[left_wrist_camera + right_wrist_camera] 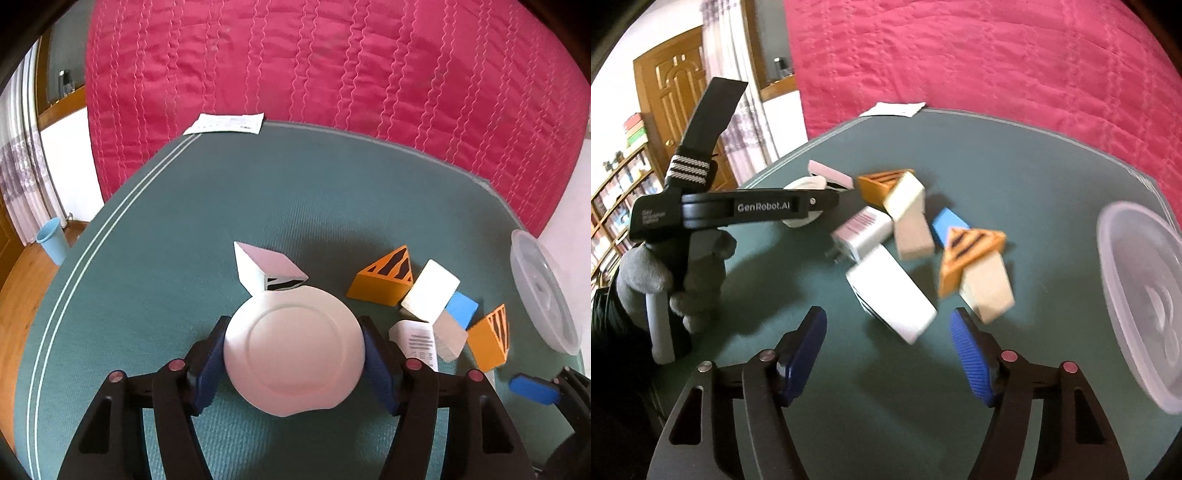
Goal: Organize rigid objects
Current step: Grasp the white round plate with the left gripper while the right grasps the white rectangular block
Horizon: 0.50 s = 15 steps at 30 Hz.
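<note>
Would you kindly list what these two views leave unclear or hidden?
- Left wrist view: the white disc held by the left gripper hides the white wedge's base.
- Left wrist view: the print on the charger is too small to read.
- Right wrist view: motion blur smears the orange wedge; the frame edge cuts off the clear lid.

I have the left gripper (294, 354) clamped with its 2 blue pads against the white round disc (293, 350), a grey-gloved hand (670, 273) on its handle, while the right gripper (888, 354) hangs with pads spread wide apart.
</note>
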Each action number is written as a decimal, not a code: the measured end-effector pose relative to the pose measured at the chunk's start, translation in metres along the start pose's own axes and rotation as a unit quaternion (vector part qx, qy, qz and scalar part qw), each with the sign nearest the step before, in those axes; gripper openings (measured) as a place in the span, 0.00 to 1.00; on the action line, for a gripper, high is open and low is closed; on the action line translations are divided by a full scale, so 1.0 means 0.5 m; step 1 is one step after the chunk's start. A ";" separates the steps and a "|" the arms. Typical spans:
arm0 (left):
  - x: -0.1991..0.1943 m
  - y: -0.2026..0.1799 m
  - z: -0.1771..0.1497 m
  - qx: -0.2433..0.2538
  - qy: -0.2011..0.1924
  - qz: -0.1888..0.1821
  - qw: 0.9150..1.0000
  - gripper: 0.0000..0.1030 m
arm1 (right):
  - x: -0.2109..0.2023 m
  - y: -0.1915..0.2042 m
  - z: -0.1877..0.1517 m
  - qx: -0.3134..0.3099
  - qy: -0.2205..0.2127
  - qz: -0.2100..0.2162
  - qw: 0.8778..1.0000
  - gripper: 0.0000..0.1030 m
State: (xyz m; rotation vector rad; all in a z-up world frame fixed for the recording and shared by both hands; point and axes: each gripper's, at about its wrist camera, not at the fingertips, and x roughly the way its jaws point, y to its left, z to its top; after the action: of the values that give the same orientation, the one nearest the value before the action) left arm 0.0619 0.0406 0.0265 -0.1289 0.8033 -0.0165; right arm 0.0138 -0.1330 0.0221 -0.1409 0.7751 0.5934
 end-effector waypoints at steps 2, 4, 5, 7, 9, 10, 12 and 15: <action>-0.004 -0.003 0.000 0.003 -0.006 0.001 1.000 0.67 | 0.015 0.001 0.008 -0.007 0.002 0.002 1.000 0.63; -0.006 -0.002 0.000 0.004 -0.008 0.003 1.000 0.67 | 0.027 -0.001 0.017 -0.010 0.003 0.007 1.000 0.60; -0.006 -0.002 0.001 0.003 -0.009 0.003 1.000 0.67 | 0.032 -0.003 0.023 -0.010 0.002 0.008 1.000 0.59; -0.005 0.000 0.002 0.001 -0.009 0.001 1.000 0.67 | 0.044 -0.008 0.032 -0.011 0.000 0.011 1.000 0.59; -0.004 0.003 0.004 -0.002 -0.008 0.001 1.000 0.67 | 0.052 -0.013 0.038 -0.013 0.000 0.014 1.000 0.59; -0.003 0.003 0.003 -0.003 -0.008 0.001 1.000 0.67 | 0.057 -0.015 0.039 -0.015 0.002 0.017 1.000 0.58; -0.002 0.006 0.001 -0.005 -0.006 0.000 1.000 0.67 | 0.065 -0.018 0.036 -0.013 0.012 0.024 1.000 0.47; -0.003 0.009 -0.001 -0.008 -0.005 0.000 1.000 0.67 | 0.059 -0.009 0.031 -0.024 0.013 0.026 0.999 0.44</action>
State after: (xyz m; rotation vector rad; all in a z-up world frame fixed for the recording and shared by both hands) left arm 0.0604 0.0453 0.0265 -0.1436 0.7933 -0.0104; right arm 0.0423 -0.1186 0.0123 -0.1726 0.7921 0.6606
